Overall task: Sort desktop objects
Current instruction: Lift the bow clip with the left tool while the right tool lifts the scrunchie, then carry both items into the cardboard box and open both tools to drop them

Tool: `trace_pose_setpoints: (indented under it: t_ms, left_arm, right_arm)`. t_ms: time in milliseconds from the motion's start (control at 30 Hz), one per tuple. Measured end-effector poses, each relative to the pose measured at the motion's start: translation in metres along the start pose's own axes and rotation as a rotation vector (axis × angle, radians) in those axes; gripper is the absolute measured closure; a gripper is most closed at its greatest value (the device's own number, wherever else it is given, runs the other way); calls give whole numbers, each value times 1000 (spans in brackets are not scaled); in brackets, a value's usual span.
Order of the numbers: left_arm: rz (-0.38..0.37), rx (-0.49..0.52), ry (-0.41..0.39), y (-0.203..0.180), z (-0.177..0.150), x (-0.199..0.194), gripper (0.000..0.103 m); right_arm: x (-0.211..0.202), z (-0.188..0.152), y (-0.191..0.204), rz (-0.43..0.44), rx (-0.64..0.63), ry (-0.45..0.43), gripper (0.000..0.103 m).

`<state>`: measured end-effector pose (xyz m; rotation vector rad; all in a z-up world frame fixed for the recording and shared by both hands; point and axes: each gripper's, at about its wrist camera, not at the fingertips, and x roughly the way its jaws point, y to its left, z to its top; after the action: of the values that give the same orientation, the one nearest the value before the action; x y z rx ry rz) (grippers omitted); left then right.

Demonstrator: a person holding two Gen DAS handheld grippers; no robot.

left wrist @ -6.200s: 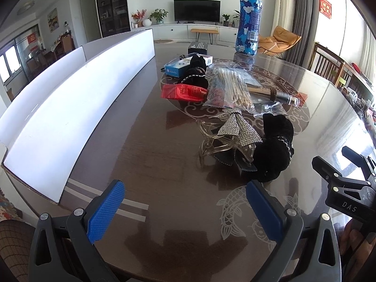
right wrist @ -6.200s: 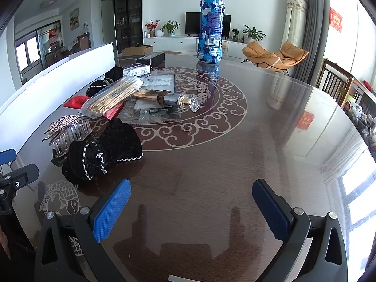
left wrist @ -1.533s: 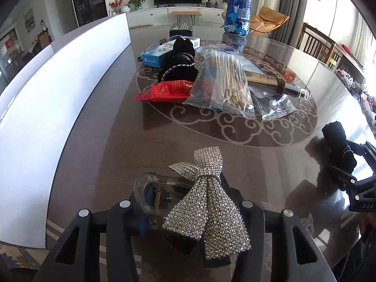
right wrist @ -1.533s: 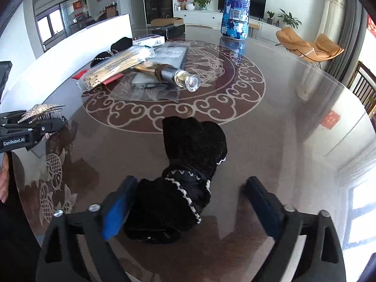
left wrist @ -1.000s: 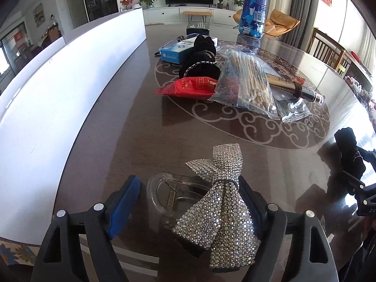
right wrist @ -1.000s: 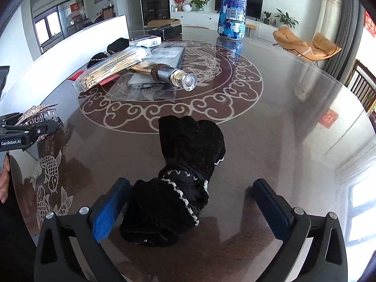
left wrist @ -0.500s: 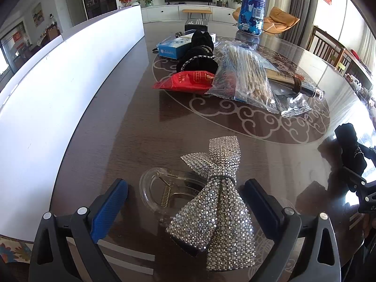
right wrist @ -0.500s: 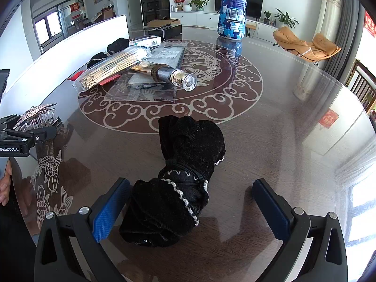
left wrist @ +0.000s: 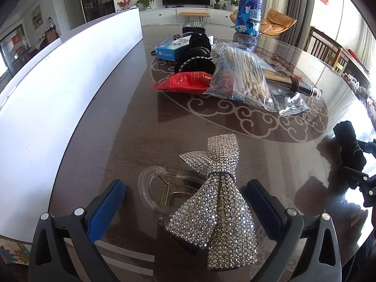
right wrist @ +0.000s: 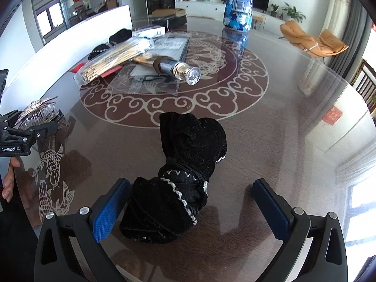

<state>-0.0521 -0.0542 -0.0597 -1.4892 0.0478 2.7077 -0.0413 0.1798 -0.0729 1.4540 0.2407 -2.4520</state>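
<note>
A rhinestone bow hair clip (left wrist: 218, 188) with a clear plastic claw lies on the dark glass table (left wrist: 117, 129), close to the near edge. My left gripper (left wrist: 185, 188) stands open around it, with both blue pads clear of the clip. In the right wrist view a black velvet bow (right wrist: 188, 164) with white trim lies on the table between the fingers of my right gripper (right wrist: 191, 184). That gripper is open too; its left pad is close to the cloth. The clip (right wrist: 38, 111) also shows at the far left of the right wrist view.
A white board (left wrist: 58, 82) runs along the table's left side. Farther back lie a red packet (left wrist: 185, 82), a bag of sticks (left wrist: 239, 75), a blue box (left wrist: 171, 49), another black bow (left wrist: 197, 54) and a dark tube (right wrist: 176, 69). A blue bottle (left wrist: 250, 4) stands at the back.
The left jaws have spread wide and let go of the rhinestone clip, which now rests on the table. The right gripper and the black bow have not moved over the last second.
</note>
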Motion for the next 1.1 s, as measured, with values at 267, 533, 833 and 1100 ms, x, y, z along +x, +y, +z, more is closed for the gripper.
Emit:
trace_pose_setpoints:
  t_ms: [267, 533, 833, 1100]
  left_arm:
    - [-59, 85, -4, -4, 9, -6, 46]
    - [-166, -9, -104, 19, 5, -38, 55]
    - [-168, -66, -233, 40, 5, -100, 55]
    - [-59, -247, -305, 167, 31, -142, 55]
  right_arm:
    - [-3, 20, -7, 73, 59, 167, 27]
    - [-47, 23, 16, 51, 14, 38, 63]
    - [-55, 18, 49, 96, -41, 11, 63]
    - [-72, 102, 157, 232, -219, -109, 63]
